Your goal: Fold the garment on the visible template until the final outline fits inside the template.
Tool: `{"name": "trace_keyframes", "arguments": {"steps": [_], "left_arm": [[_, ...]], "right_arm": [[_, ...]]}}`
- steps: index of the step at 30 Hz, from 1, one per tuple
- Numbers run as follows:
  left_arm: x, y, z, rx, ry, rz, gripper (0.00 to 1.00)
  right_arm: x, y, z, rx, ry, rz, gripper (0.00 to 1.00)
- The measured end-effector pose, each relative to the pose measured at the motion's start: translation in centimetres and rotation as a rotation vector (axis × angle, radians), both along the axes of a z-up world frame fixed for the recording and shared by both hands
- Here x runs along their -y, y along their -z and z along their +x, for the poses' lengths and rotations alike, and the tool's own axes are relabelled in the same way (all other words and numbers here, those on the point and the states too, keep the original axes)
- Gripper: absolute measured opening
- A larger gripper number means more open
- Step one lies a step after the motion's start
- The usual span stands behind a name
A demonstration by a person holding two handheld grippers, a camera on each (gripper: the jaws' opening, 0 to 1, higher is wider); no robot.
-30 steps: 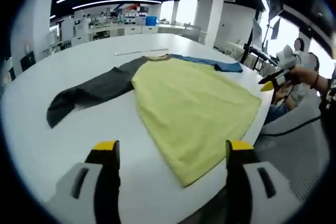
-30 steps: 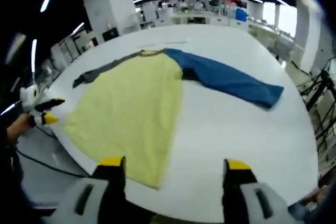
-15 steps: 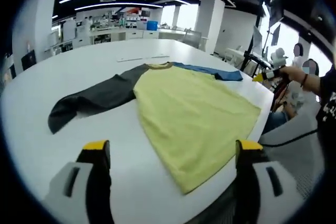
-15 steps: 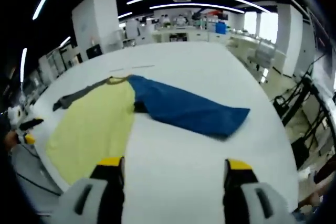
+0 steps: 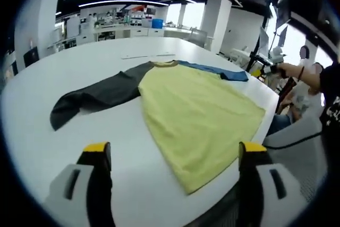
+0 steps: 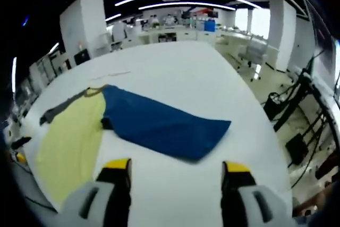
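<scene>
The garment (image 5: 196,115) lies spread flat on the white bench (image 5: 79,57), a raglan shirt with a yellow body, a dark grey sleeve (image 5: 95,97) and a blue sleeve (image 6: 164,126). Its hem points towards the near edge of the bench and its collar towards the far side, so the body's long axis runs away from the person.

What the coming move seems to turn on is the blue sleeve's lie before the right hand-held gripper (image 6: 175,182). It stretches crosswise in the right gripper view, from the shoulder at the left out to its cuff at the right, and the cuff end sits just ahead of the jaws, slightly above them in that view. The right hand-held gripper is plainly the nearer one to it. Its jaws stand wide apart, holding nothing and clear of the cloth.

The left hand-held gripper (image 5: 175,176) looks over the yellow body from the hem side, jaws also spread and empty, the hem corner lying between and just beyond them. The grey sleeve trails off to the far left of it.

I cannot make out a template outline on the bench.
</scene>
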State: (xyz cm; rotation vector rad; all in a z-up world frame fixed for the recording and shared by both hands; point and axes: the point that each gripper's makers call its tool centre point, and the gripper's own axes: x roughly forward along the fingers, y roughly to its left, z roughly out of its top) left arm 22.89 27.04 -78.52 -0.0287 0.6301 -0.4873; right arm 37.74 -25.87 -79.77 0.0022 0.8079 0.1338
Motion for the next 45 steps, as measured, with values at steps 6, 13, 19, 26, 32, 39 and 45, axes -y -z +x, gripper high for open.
{"name": "trace_keyframes", "arguments": {"steps": [6,13,19,26,32,39,45], "left_arm": [[-0.1,-0.2,0.0,0.004,-0.012,0.005,0.94],[-0.3,-0.8,0.3,0.035,-0.019,0.03,0.91],[-0.3,-0.8,0.2,0.033,-0.021,0.034,0.9],[-0.4,-0.4,-0.2,0.016,-0.01,0.055,0.89],[-0.5,-0.6,-0.2,0.018,-0.01,0.063,0.88],[-0.5,-0.5,-0.2,0.017,-0.005,0.076,0.87],[-0.3,-0.8,-0.4,0.022,-0.008,0.05,0.88]], "right_arm": [[2.1,1.1,1.9,0.025,0.056,0.004,0.51],[4.1,2.3,3.5,0.027,0.097,-0.028,0.4],[4.0,3.4,3.5,0.007,0.114,-0.024,0.3],[4.9,4.6,3.7,0.002,0.154,0.005,0.15],[4.4,4.4,3.3,0.006,0.154,-0.025,0.14],[4.7,4.8,4.0,0.003,0.149,-0.003,0.07],[5.3,4.9,4.2,0.008,0.204,0.042,0.0]]}}
